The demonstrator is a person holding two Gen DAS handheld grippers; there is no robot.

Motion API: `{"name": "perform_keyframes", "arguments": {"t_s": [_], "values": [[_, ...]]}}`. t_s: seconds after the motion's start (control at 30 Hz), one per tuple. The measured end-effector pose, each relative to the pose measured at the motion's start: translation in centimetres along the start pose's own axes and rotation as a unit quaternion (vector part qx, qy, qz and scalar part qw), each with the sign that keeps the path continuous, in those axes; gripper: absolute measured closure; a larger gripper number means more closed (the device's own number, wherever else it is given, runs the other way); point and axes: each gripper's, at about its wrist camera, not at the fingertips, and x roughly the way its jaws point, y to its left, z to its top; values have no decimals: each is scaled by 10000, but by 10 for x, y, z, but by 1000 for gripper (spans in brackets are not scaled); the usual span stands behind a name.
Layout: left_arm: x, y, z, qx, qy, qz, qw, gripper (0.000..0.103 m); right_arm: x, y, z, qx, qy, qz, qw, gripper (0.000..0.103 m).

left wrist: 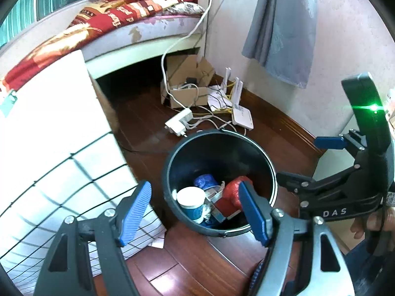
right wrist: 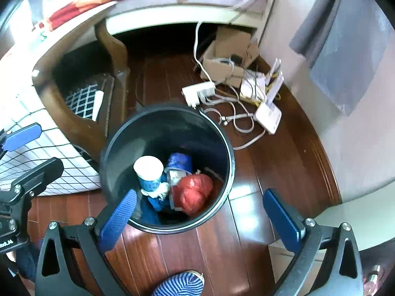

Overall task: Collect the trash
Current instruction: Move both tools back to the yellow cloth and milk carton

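A black trash bin (left wrist: 172,167) stands on the wooden floor; it also shows in the right wrist view (right wrist: 118,148). Inside lie a blue-and-white paper cup (left wrist: 191,202) (right wrist: 148,170), a red crumpled bag (left wrist: 232,190) (right wrist: 195,192), a blue wrapper (left wrist: 205,181) (right wrist: 179,160) and some packaging. My left gripper (left wrist: 195,212) is open and empty above the bin's near rim. My right gripper (right wrist: 200,219) is open and empty above the bin's near right edge. The right gripper also shows at the right of the left wrist view (left wrist: 306,160).
A chair with a checked cushion (left wrist: 61,172) (right wrist: 81,98) stands left of the bin. Behind the bin lie a power strip (left wrist: 179,122) (right wrist: 198,92), cables, a white router (left wrist: 243,118) (right wrist: 269,118) and a cardboard box (left wrist: 187,83) (right wrist: 229,51). A bed (left wrist: 138,24) lies beyond. A striped slipper (right wrist: 180,286) is below.
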Motion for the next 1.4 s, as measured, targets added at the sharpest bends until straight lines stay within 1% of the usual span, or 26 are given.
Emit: {"name": "perform_keyframes", "arguments": {"t_s": [0.1, 0.33, 0.5, 0.67, 0.8, 0.9, 0.97, 1.07, 1.13, 1.2, 1.3, 1.4], "values": [[-13, 6, -1, -36, -20, 137, 9999, 26, -14, 7, 1, -57, -160, 51, 9998, 0], [-47, 27, 1, -154, -297, 418, 9986, 26, -43, 28, 16, -207, -572, 180, 9980, 0], [-64, 46, 2, -355, -478, 637, 9962, 25, -56, 43, 22, -322, -805, 271, 9959, 0], [-78, 67, -1, -553, -635, 664, 9942, 25, -68, 61, 34, -469, -966, 326, 9937, 0], [-87, 90, -4, -740, -729, 837, 9911, 25, -82, 81, 51, -475, -1335, 400, 9891, 0], [-98, 115, -6, -930, -819, 1010, 9871, 25, -87, 94, 62, -363, -1600, 502, 9852, 0], [-106, 136, -11, -1077, -887, 1150, 9835, 25, -88, 106, 69, -351, -1675, 608, 9834, 0], [-120, 165, -18, -1281, -979, 1368, 9774, 25, -87, 126, 78, -373, -1636, 927, 9815, 0], [-130, 186, -23, -1416, -1052, 1536, 9723, 25, -87, 144, 86, -392, -1535, 1020, 9821, 0], [-137, 202, -29, -1514, -1094, 1671, 9681, 25, -92, 166, 92, -536, -1614, 1119, 9791, 0], [-149, 231, -38, -1670, -1136, 1925, 9603, 25, -101, 197, 99, -849, -1802, 1132, 9734, 0], [-159, 264, -46, -1868, -1154, 2128, 9521, 26, -107, 233, 114, -1104, -1899, 1437, 9649, 0]]}}
